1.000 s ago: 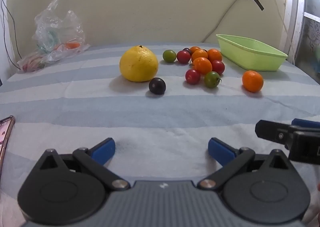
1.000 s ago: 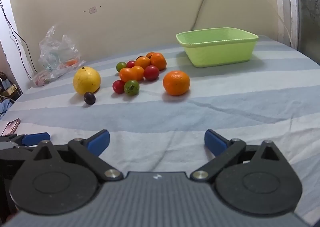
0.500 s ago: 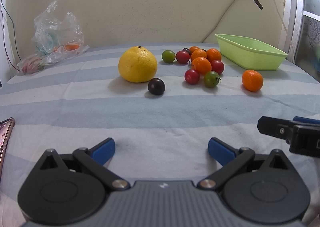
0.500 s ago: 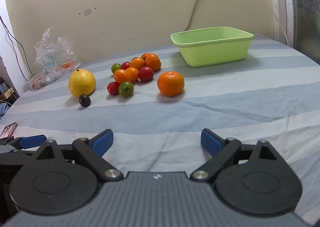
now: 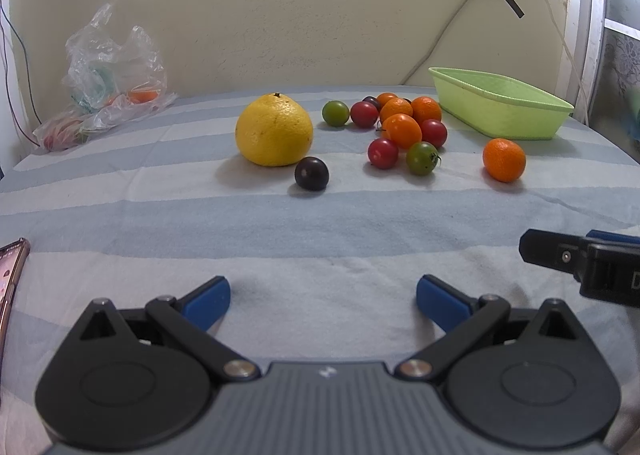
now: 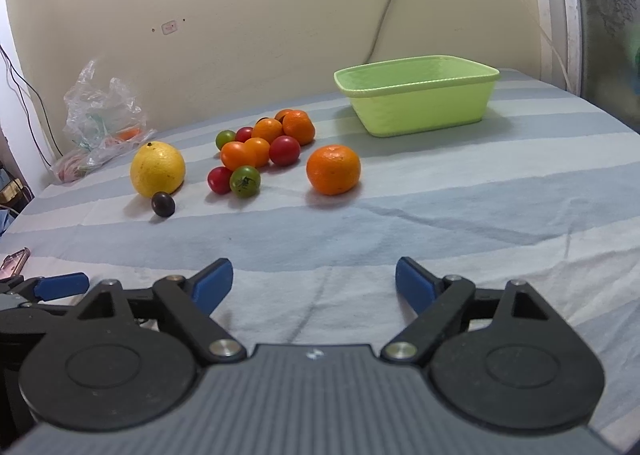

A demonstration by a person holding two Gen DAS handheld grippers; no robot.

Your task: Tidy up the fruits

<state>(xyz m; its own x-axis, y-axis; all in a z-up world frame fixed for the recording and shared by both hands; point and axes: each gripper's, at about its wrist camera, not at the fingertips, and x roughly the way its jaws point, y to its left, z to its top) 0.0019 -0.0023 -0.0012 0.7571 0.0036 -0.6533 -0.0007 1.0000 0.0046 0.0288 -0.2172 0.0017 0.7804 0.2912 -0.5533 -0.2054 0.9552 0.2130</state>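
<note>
On the striped blue cloth lie a big yellow citrus (image 5: 274, 130) (image 6: 157, 168), a dark plum (image 5: 311, 173) (image 6: 163, 204), a cluster of small red, green and orange fruits (image 5: 404, 129) (image 6: 262, 151), and a lone mandarin (image 5: 503, 159) (image 6: 333, 169). A light green basket (image 5: 500, 109) (image 6: 420, 99) stands empty at the back right. My left gripper (image 5: 323, 297) is open and empty, well short of the fruit. My right gripper (image 6: 314, 281) is also open and empty, facing the mandarin from a distance. Each gripper shows at the edge of the other's view.
A crumpled plastic bag (image 5: 108, 75) (image 6: 100, 115) with items lies at the back left by the wall. A phone (image 5: 10, 275) rests at the cloth's left edge. A cable hangs down the wall behind the basket. Bare cloth spreads between grippers and fruit.
The right gripper has crept forward and turned a little right, so the fruits and basket look nearer and shifted left. The left gripper has barely moved. Both stay open.
</note>
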